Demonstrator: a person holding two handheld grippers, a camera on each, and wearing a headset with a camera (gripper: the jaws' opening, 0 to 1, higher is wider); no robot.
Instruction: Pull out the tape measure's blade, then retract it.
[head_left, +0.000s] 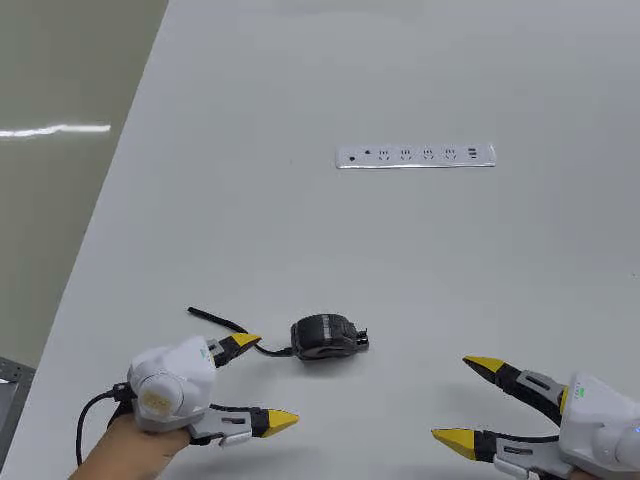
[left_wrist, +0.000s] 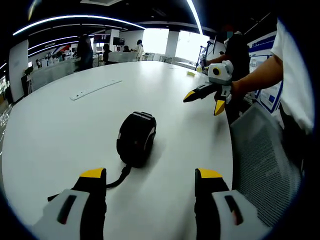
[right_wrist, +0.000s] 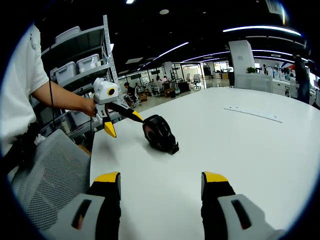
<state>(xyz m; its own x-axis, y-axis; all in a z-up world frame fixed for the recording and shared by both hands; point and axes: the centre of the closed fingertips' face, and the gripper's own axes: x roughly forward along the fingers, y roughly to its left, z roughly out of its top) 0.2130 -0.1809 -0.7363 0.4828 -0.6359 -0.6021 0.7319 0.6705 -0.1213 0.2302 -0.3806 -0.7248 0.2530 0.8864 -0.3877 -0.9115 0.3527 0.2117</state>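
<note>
White table (head_left: 300, 230): tape measure (head_left: 324, 337), power strip (head_left: 415, 156)

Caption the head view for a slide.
Left tool and right tool, both open, flank the black tape measure on a white table.

Broad white bench (head_left: 300, 100) in the head view, with a white power strip (head_left: 415, 156) lying flat at 1 o'clock from centre, its long side running 9 to 3, and greenish glossy floor (head_left: 60, 150) past the bench edge at 9 to 10 o'clock. Grey mesh chair (left_wrist: 265, 160) at 4 o'clock in the left gripper view, just off the bench edge, under curved ceiling light strips (left_wrist: 75, 19) at 11 o'clock. Metal shelving (right_wrist: 107, 45) with pale storage bins (right_wrist: 90, 62) at 10 o'clock in the right gripper view, a white pillar (right_wrist: 242, 55) at 1 o'clock.
</note>
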